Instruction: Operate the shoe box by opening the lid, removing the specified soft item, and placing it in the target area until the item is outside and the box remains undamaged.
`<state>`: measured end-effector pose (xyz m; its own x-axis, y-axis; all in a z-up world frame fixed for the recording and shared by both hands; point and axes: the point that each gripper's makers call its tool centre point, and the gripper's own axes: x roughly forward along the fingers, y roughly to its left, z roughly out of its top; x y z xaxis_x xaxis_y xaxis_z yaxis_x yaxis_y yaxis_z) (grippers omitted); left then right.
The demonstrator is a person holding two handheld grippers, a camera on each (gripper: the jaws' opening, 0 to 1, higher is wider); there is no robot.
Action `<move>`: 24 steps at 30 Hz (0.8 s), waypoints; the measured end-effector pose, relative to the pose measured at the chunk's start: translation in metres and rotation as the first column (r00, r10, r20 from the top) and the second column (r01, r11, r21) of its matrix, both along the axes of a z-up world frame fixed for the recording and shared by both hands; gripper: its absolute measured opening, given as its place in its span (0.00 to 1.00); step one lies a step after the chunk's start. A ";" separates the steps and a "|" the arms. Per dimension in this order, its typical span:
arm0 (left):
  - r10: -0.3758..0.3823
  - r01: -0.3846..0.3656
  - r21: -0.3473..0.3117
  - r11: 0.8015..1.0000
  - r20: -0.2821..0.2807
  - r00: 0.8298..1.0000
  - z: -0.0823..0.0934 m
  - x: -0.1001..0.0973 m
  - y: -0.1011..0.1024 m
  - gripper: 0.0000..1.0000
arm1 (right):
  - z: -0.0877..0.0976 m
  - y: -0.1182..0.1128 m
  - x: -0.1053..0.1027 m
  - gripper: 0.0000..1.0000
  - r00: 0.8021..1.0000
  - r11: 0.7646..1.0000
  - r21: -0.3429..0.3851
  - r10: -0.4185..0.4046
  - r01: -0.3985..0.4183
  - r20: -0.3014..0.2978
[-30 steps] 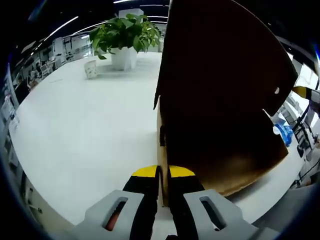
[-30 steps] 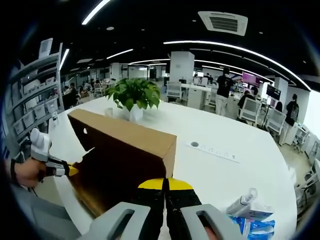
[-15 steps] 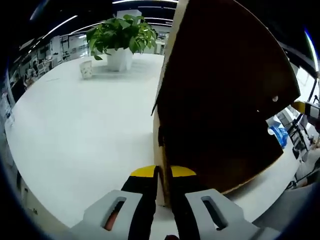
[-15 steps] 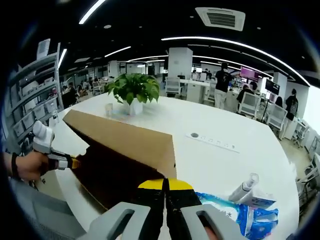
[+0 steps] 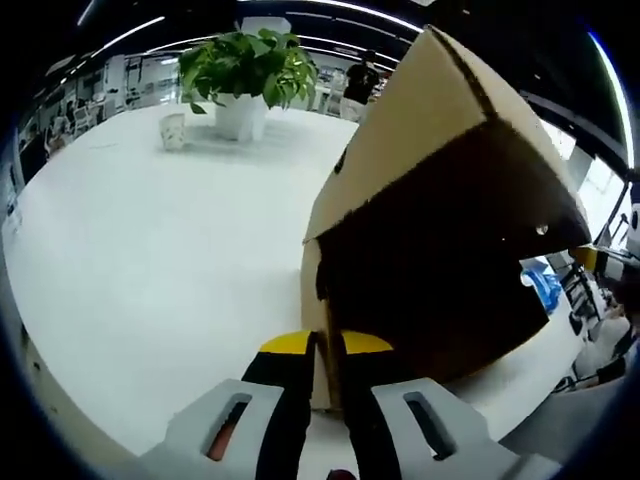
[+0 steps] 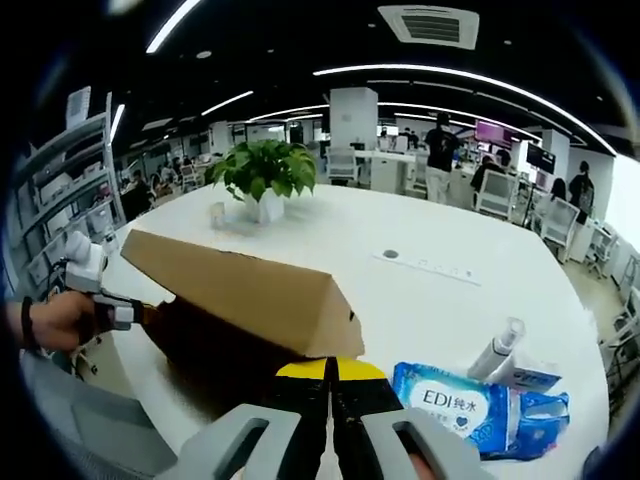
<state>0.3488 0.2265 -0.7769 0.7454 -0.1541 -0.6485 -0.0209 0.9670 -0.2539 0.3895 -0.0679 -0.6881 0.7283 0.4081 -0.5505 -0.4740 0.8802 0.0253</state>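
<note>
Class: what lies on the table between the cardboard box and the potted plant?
In the left gripper view, bare white table separates the cardboard box from the potted plant.

Round white table (image 6: 450, 300): potted green plant (image 6: 265, 180) and small white cup (image 5: 173, 131) at far edge; blue wet-wipes pack (image 6: 455, 405), white tube (image 6: 498, 350) near right edge.

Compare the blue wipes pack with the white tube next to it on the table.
The wipes pack is blue, flat and wide, printed with EDI; the white tube is slim, long and without any print I can read. The wipes pack lies flat on the table, while the white tube lies slanted, one end over the pack's far edge. Both lie on the white table, right of the cardboard lid.
</note>
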 end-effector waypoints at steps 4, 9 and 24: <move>-0.001 0.001 0.001 1.000 0.014 1.000 0.008 -0.001 0.003 0.05 | -0.001 0.001 -0.005 0.00 1.000 1.000 0.008 -0.003 0.003 -0.004; -0.020 0.020 0.011 1.000 0.039 0.999 0.020 -0.001 0.004 0.01 | -0.005 0.001 -0.010 0.00 1.000 1.000 0.021 -0.004 0.004 -0.017; -0.163 0.148 0.102 0.984 0.158 0.974 0.052 -0.012 0.002 0.00 | -0.018 -0.002 -0.023 0.00 0.999 1.000 0.026 -0.005 0.007 -0.052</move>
